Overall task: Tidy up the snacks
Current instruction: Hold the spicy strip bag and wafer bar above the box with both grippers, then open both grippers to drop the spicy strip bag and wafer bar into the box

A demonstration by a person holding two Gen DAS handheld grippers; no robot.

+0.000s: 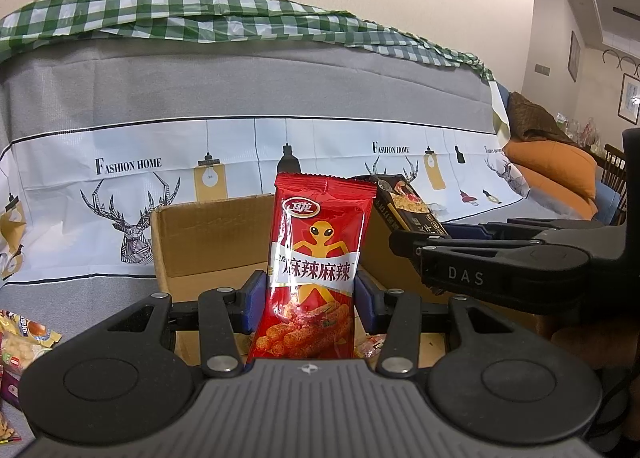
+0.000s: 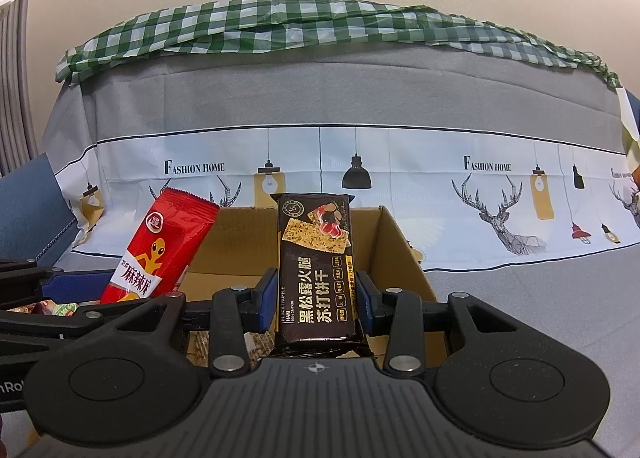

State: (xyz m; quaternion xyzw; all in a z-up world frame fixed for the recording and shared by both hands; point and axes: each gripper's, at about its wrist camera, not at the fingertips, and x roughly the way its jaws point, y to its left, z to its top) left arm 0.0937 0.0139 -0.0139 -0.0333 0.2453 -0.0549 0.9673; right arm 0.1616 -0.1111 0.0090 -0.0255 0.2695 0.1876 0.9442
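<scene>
1. Left gripper point(image 1: 311, 298): blue pads point(image 1: 253, 298) pressed against both sides of the red snack packet point(image 1: 316, 258), held upright between them.
2. Right gripper point(image 2: 316, 300): blue pads point(image 2: 267, 298) clamped on both sides of the dark cracker packet point(image 2: 316, 258), also upright.
3. Side by side and close together, each one's black linkage showing at the edge of the other's view.
4. Both tilted slightly downward, jaws partly closed around what is held.
</scene>
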